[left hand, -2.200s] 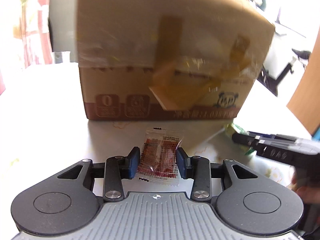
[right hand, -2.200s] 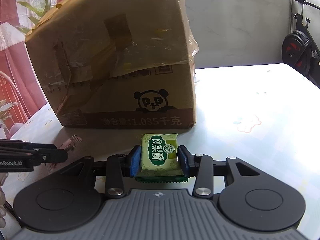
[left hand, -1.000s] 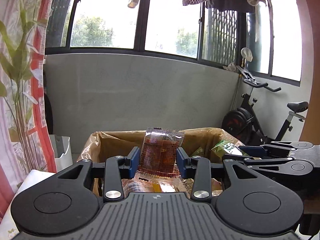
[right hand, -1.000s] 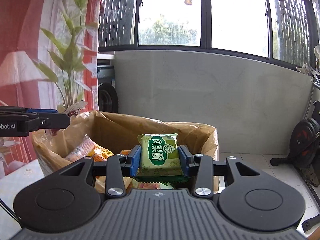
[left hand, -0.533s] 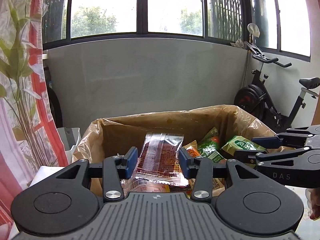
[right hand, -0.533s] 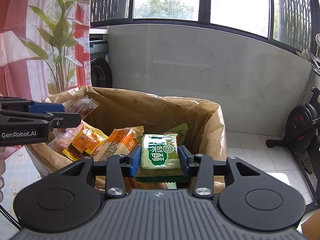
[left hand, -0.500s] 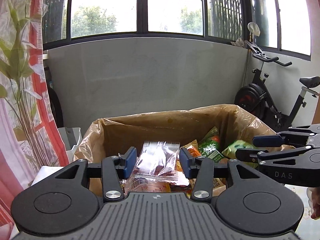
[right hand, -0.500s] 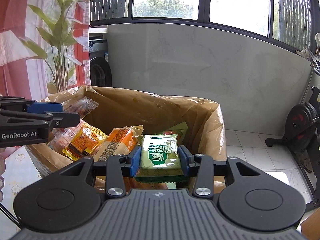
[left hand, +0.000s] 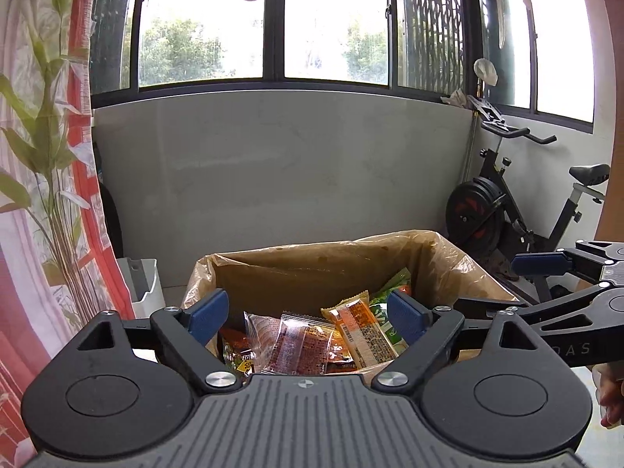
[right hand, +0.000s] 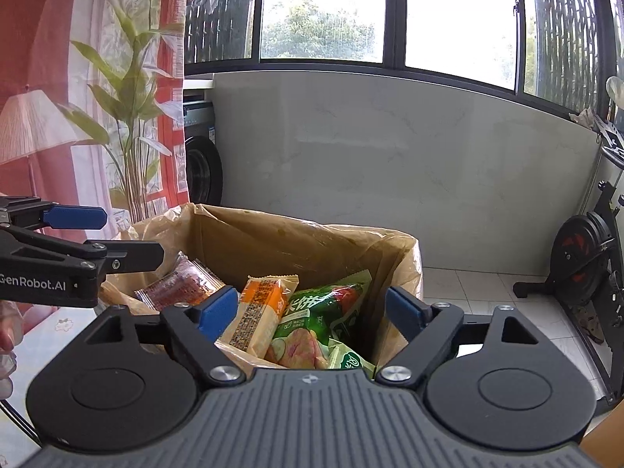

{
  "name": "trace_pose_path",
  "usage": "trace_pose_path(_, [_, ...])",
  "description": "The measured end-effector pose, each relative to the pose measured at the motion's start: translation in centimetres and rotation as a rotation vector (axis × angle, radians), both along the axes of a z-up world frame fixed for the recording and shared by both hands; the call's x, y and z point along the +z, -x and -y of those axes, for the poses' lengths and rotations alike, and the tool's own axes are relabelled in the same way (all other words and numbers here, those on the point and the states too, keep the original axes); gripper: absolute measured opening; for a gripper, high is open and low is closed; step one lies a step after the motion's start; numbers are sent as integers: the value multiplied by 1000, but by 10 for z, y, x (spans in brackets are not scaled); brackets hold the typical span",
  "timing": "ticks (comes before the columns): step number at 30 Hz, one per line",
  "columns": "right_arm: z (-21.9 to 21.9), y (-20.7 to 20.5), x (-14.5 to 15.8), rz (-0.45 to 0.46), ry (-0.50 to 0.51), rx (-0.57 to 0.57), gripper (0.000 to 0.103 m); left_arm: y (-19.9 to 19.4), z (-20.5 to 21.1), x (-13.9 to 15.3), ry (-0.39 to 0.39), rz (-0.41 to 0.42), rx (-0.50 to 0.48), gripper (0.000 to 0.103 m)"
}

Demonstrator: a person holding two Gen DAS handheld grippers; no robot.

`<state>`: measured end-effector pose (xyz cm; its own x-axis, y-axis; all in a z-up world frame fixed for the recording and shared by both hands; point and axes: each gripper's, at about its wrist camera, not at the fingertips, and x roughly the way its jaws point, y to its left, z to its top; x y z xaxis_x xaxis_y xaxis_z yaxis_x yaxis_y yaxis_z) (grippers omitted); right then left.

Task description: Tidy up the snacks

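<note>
With both packets let go over the cardboard box (left hand: 331,269), each hand-held gripper is empty. Left hand-held gripper (left hand: 308,314): jaws have just been opening, now spread wide, nothing between the blue pads; the clear red-brown packet (left hand: 300,345) lies below them on the heap inside the box. Right hand-held gripper (right hand: 312,312): jaws likewise just opened, wide, nothing held. The small green packet (right hand: 347,360) it carried appears to be the one showing at the lower edge of the heap, beside the large green bag (right hand: 323,312) and the orange packet (right hand: 261,308).

Step in hand, as I judge it: release and withdraw. To do it well, keep both jaws wide while lifting straight up and back, so no pad snags the plastic liner (right hand: 409,265) or drags a wrapper over the box wall. The two tools sit close together above the box; separate them before swinging away.

Hard to make out: the box floor and lower layers of snacks are hidden by each gripper body. The counter is barely visible, so whether snacks remain outside the box cannot be told. Only a sliver of the person's hand (left hand: 610,401) shows.
</note>
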<state>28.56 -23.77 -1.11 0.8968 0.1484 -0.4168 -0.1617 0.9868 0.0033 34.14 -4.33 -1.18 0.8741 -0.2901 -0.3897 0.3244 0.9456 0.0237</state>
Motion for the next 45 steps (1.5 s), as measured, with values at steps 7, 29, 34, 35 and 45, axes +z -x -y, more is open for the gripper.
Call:
trace_pose_path(7, [-1, 30, 15, 0, -70, -14, 95, 32, -8, 18, -10, 20, 36, 93])
trace_pose_path(29, [-21, 163, 43, 109, -150, -127, 103, 179, -32, 58, 21, 109, 143, 97])
trace_pose_path(34, [-22, 172, 45, 118, -144, -148, 103, 184, -37, 62, 9, 123, 173, 97])
trace_pose_path(35, [-22, 172, 45, 118, -145, -151, 103, 183, -37, 63, 7, 123, 179, 97])
trace_pose_path(45, [-22, 173, 44, 122, -147, -158, 103, 183, -42, 64, 4, 122, 198, 97])
